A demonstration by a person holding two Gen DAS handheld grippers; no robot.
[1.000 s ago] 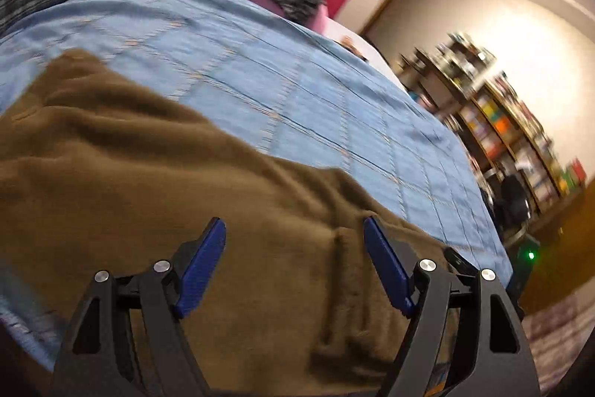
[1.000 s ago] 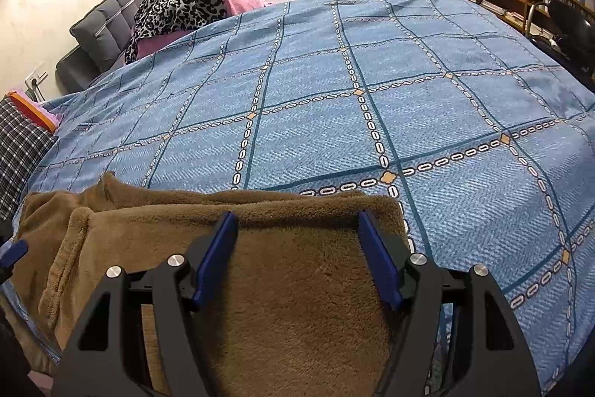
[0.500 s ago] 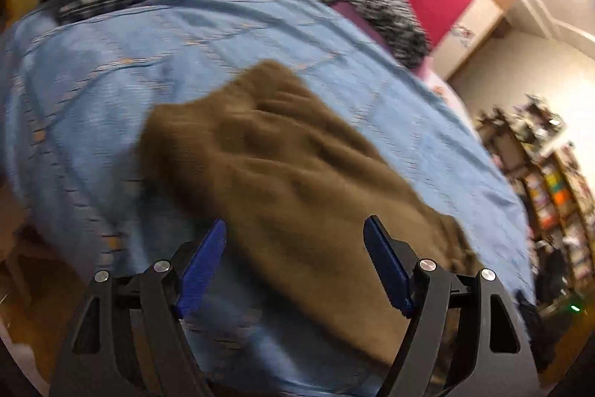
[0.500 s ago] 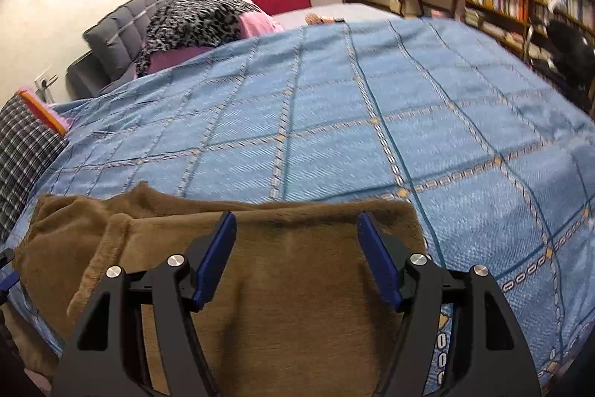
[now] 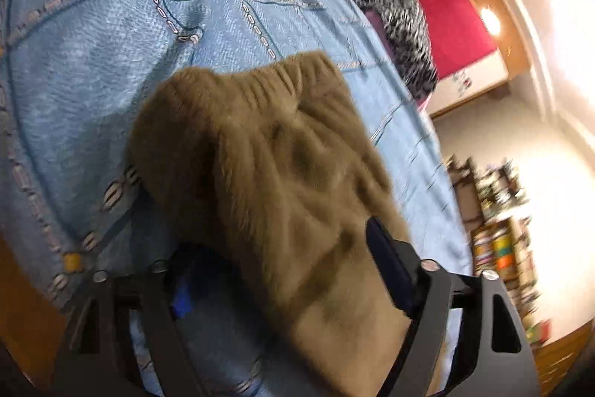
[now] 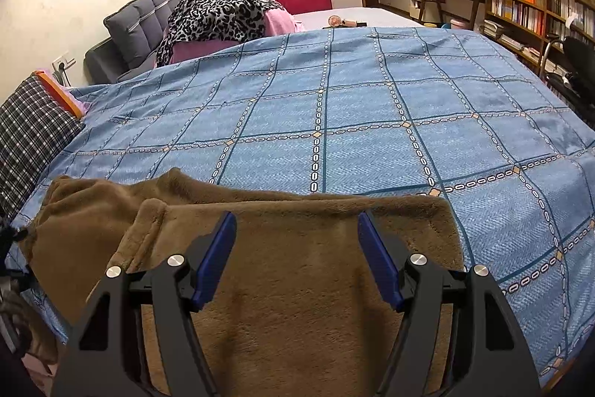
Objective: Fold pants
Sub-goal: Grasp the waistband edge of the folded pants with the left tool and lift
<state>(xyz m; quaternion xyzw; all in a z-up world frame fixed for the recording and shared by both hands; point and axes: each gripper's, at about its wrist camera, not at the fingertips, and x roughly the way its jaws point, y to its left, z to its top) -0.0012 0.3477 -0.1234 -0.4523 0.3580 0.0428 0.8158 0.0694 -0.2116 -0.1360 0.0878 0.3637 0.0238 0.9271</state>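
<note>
The brown fleece pants (image 6: 297, 270) lie folded on the near edge of the blue checked bedspread (image 6: 334, 106). In the left wrist view the pants (image 5: 267, 166) show their ribbed waistband end, and the cloth lies between my left gripper's (image 5: 282, 263) open jaws, covering part of the left finger. My right gripper (image 6: 297, 248) is open and empty, its blue pads just above the folded pants, near the fold's far edge.
A plaid pillow (image 6: 26, 129) lies at the left edge of the bed. A leopard-print blanket (image 6: 219, 13) lies on a grey sofa at the back. Bookshelves (image 6: 528, 2) and a chair stand at the right. The bedspread (image 5: 93, 62) drops off at the near edge.
My left gripper has swung left and rolled, now facing the waistband end with cloth between its jaws. My right gripper has risen and drawn back slightly; both stay open.
</note>
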